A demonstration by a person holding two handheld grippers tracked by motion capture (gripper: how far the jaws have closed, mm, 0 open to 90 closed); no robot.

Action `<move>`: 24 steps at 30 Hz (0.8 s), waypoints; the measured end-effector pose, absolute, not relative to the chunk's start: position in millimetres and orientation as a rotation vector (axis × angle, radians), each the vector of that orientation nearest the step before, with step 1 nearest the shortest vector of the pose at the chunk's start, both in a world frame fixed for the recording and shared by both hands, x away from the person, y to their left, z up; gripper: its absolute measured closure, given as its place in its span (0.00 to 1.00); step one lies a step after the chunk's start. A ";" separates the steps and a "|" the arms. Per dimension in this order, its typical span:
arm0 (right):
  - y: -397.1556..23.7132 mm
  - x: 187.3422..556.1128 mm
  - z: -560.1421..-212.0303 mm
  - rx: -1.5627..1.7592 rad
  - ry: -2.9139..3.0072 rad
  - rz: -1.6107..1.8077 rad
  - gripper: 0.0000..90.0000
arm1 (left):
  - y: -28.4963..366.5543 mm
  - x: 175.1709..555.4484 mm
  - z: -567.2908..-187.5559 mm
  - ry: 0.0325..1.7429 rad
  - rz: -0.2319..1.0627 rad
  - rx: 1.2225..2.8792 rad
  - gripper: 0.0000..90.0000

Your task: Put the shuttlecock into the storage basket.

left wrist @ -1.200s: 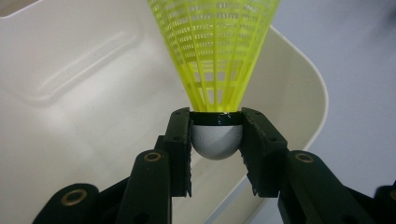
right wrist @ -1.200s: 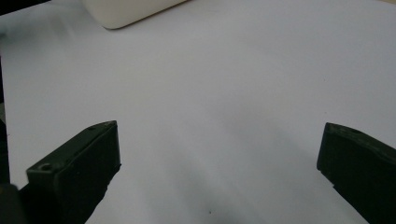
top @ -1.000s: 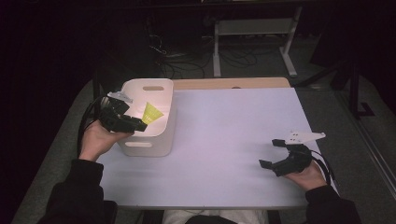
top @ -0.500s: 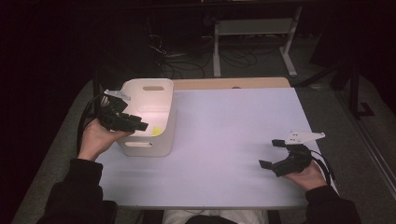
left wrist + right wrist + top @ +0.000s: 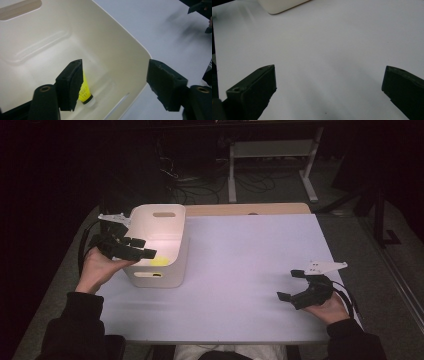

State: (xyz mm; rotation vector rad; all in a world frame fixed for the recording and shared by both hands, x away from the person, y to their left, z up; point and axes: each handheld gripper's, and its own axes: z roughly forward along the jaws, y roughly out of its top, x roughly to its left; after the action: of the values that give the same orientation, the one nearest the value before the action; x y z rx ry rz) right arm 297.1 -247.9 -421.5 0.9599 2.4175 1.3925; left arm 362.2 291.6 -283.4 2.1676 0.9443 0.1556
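Observation:
A white plastic bin (image 5: 159,281) stands at the table's left. On its floor lies a yellow shuttlecock (image 5: 159,261), cork end toward the front wall. My left gripper (image 5: 146,248) hovers over the bin's left rim, and its jaws have just been opening with nothing between them. In the left gripper view the shuttlecock (image 5: 85,92) rests on the bin (image 5: 50,50) floor below and behind one pad, apart from the left gripper (image 5: 115,82). My right gripper (image 5: 287,284) sits open near the table's right front, and the right gripper (image 5: 329,85) has bare tabletop between its jaws.
The white tabletop (image 5: 240,265) stretches between the bin and the right hand. A wooden strip (image 5: 250,209) runs along the far edge. Beyond it, a metal desk frame (image 5: 270,150) and cables lie on the dark floor. The bin's corner (image 5: 279,6) is visible far off.
The left jaws opened and let go of the yellow shuttlecock, which dropped from above the bin to its floor. The right gripper stayed put.

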 end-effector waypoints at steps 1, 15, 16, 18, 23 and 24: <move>-248.0 297.1 -421.5 0.959 2.419 1.391 0.00 | 292.1 361.5 -282.9 0.945 0.157 2.164 0.31; -247.8 297.2 -421.8 0.964 2.422 1.389 0.00 | 294.9 349.1 -275.9 0.911 0.187 2.133 0.12; -247.7 297.3 -421.9 0.963 2.422 1.389 0.00 | 295.7 348.0 -275.3 0.905 0.190 2.125 0.10; -247.7 297.4 -422.0 0.961 2.421 1.389 0.00 | 297.3 345.4 -274.2 0.897 0.193 2.117 0.07; -247.5 297.2 -422.0 0.969 2.423 1.388 0.00 | 298.5 338.5 -272.7 0.880 0.198 2.090 0.00; -247.5 297.2 -421.9 0.969 2.422 1.388 0.00 | 298.7 337.1 -272.4 0.872 0.198 2.087 0.00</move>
State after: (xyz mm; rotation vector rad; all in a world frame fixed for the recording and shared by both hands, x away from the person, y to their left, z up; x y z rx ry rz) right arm 297.2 -247.5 -421.9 0.9692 2.4224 1.3877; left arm 337.1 298.7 -272.4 2.0867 0.8719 0.1983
